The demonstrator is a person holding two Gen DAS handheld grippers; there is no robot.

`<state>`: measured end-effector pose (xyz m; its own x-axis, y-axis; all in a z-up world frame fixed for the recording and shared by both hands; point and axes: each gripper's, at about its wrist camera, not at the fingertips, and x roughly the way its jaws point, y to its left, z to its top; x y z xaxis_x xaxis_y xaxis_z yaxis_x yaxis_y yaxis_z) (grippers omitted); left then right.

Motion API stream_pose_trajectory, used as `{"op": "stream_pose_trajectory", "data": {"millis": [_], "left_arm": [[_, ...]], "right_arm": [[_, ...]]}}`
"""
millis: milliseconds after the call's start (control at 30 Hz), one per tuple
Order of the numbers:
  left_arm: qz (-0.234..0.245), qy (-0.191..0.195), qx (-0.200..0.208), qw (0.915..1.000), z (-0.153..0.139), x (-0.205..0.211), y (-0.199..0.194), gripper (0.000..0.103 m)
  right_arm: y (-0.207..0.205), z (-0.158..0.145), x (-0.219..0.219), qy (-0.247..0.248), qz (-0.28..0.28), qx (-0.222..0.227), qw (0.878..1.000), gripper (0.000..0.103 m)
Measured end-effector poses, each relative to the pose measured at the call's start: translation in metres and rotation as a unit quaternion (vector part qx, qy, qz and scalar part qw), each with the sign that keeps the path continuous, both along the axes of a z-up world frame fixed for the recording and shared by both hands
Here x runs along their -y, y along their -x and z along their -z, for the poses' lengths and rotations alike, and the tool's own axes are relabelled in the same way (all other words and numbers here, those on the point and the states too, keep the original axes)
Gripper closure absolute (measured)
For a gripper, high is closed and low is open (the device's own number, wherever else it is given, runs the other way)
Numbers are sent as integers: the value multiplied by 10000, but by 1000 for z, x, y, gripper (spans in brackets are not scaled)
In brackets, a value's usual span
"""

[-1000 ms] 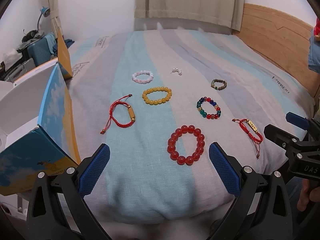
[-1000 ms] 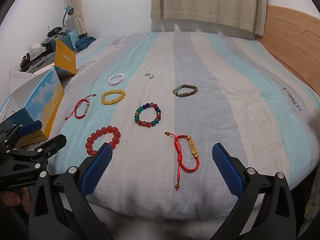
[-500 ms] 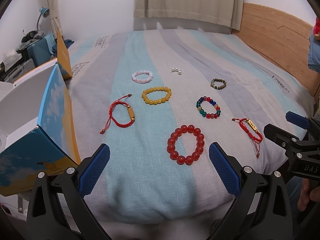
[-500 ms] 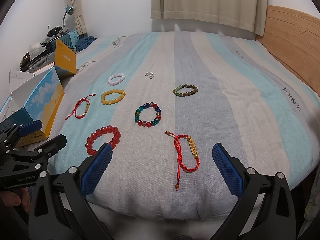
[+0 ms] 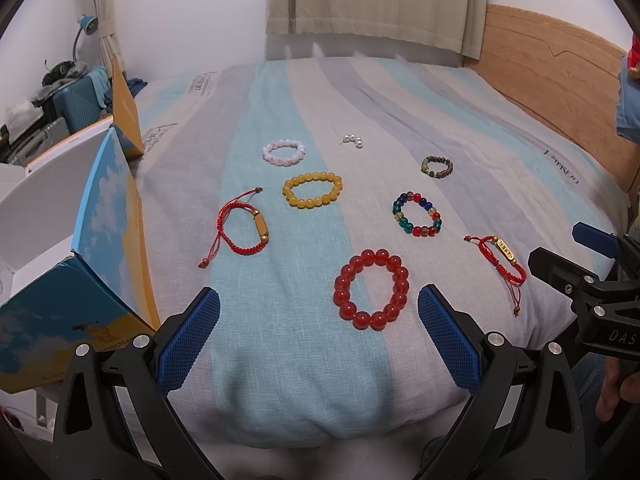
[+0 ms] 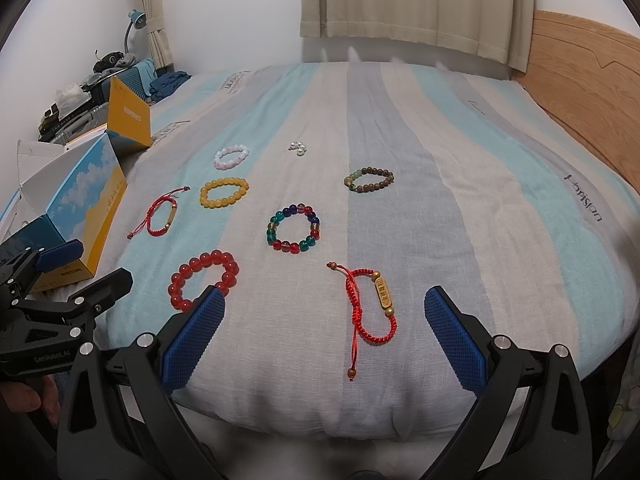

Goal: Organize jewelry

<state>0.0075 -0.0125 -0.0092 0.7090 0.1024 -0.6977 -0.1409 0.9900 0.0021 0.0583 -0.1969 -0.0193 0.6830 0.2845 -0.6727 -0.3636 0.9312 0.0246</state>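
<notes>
With nothing yet picked up, both the left gripper (image 5: 318,334) and right gripper (image 6: 325,334) hover with fingers spread wide at the bed's (image 5: 280,380) near edge, likely needing to descend onto the red bead bracelet (image 5: 372,288) first.

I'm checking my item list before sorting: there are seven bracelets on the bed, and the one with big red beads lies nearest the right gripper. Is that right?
Not quite. The big red bead bracelet lies nearest the left gripper, just ahead of its open fingers, as the left wrist view shows. Nearest the right gripper is a red cord bracelet. The count of seven bracelets on the bed holds.
</notes>
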Motion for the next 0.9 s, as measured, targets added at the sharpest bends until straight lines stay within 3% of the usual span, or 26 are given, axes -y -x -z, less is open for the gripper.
{"op": "stream_pose_trajectory", "data": {"millis": [500,900], "left_arm": [[124,-65,-105,9998,5,3,-14,6],[440,43,-700,9966,46,20,-71,6]], "right_arm": [[-10,-1,6,131,14,50,9999,6],[-73,32,18,352,-38,-861,9957,6]]}}
